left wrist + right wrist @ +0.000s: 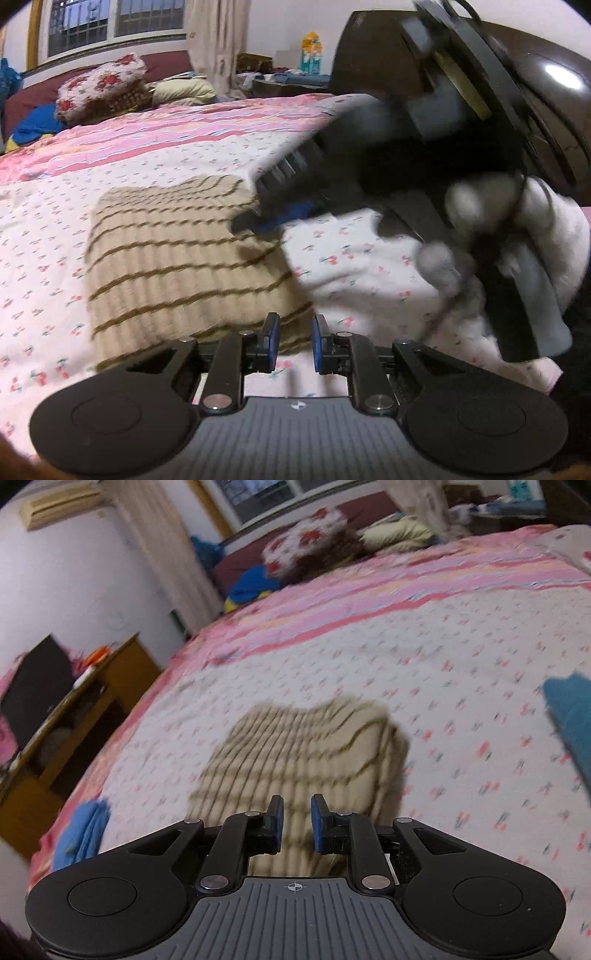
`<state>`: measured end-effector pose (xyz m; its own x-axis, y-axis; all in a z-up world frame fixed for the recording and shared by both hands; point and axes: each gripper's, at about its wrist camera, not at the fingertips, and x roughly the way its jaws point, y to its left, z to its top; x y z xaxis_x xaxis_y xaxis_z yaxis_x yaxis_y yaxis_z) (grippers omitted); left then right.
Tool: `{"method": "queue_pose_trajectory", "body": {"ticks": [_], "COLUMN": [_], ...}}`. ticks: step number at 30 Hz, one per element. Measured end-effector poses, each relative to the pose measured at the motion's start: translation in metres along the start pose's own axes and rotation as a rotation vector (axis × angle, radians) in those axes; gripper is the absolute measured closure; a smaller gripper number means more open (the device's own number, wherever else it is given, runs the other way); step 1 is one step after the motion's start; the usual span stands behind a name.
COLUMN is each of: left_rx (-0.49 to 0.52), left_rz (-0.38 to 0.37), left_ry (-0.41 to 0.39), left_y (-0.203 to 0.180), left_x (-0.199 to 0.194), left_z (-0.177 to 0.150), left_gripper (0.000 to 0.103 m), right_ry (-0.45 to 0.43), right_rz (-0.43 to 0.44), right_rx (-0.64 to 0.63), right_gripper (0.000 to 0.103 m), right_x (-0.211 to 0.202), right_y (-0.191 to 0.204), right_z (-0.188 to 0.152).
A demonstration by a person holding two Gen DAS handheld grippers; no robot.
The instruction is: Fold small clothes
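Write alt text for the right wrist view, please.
A folded beige striped garment lies on a flowered bedsheet, just beyond the right gripper, whose jaws stand slightly apart and hold nothing. Blue cloths lie at the left and right edges.

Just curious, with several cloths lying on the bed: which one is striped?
The beige ribbed cloth with thin brown stripes, straight ahead of the right gripper. The light blue cloth and teal cloth are plain.
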<state>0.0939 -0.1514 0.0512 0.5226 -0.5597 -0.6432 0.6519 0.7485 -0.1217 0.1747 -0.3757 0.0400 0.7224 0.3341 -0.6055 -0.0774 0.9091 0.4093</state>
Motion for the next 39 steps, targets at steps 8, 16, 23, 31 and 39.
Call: {"method": "queue_pose_trajectory", "body": {"ticks": [8,16,23,31,39], "left_rx": [-0.079,-0.114,-0.110,-0.128,-0.130], "left_rz": [0.088,0.189,0.210,0.224,0.196], "left_ry": [0.012,0.049,0.017,0.090,0.076], "left_y": [0.028,0.047,0.046,0.058,0.065], "left_x": [-0.004,0.007,0.009,0.036,0.024], "left_z": [0.001,0.006,0.011,0.012,0.014], "left_gripper": [0.081,0.081,0.080,0.077,0.076], "right_ry": [0.104,0.091,0.002,0.088,0.077], "right_rz": [-0.174,-0.231,-0.240,-0.299,-0.265], "right_rx": [-0.097,-0.106,-0.175,-0.169,-0.124], "right_gripper": [0.100,0.099,0.089,0.087,0.085], "right_x": [0.024,0.012,-0.012,0.021,0.014], "right_y": [-0.007,-0.005,0.024,0.010,0.000], "right_z": [-0.029,-0.035,-0.039,-0.044,-0.043]}}
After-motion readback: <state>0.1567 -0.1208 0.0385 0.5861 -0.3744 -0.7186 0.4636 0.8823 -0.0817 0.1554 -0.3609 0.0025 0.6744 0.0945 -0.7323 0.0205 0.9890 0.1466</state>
